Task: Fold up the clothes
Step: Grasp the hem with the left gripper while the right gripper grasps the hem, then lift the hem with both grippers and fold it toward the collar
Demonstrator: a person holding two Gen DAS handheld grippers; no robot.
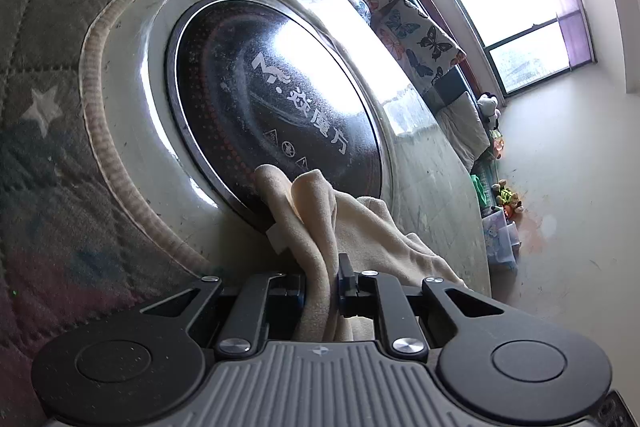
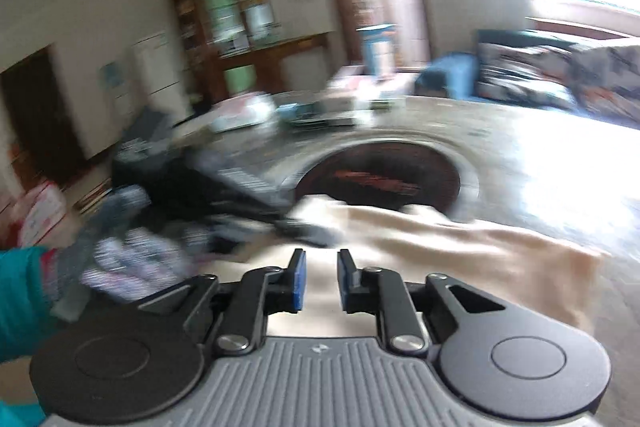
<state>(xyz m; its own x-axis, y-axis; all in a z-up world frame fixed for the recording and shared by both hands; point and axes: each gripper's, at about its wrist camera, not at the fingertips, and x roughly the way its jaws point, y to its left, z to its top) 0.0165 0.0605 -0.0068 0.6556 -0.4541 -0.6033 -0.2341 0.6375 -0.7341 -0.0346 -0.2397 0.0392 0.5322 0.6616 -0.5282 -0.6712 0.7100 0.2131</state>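
A cream cloth garment (image 1: 352,227) lies on a round table. In the left wrist view my left gripper (image 1: 322,287) is shut on a bunched fold of it, with cloth rising between the pads and a white label at its left edge. In the blurred right wrist view the same cream garment (image 2: 460,247) is spread across the table. My right gripper (image 2: 320,281) hovers over its near part, jaws a little apart with nothing between them. The left gripper (image 2: 224,195) and the gloved hand (image 2: 132,259) holding it show as a dark blur at the left.
The table (image 1: 132,131) has a black round hotplate (image 1: 260,99) set in its middle. Boxes and clutter (image 2: 332,103) sit at its far side. A sofa with butterfly cushions (image 1: 412,27) stands under a window. A quilted star-pattern cover (image 1: 40,27) hangs at the table's side.
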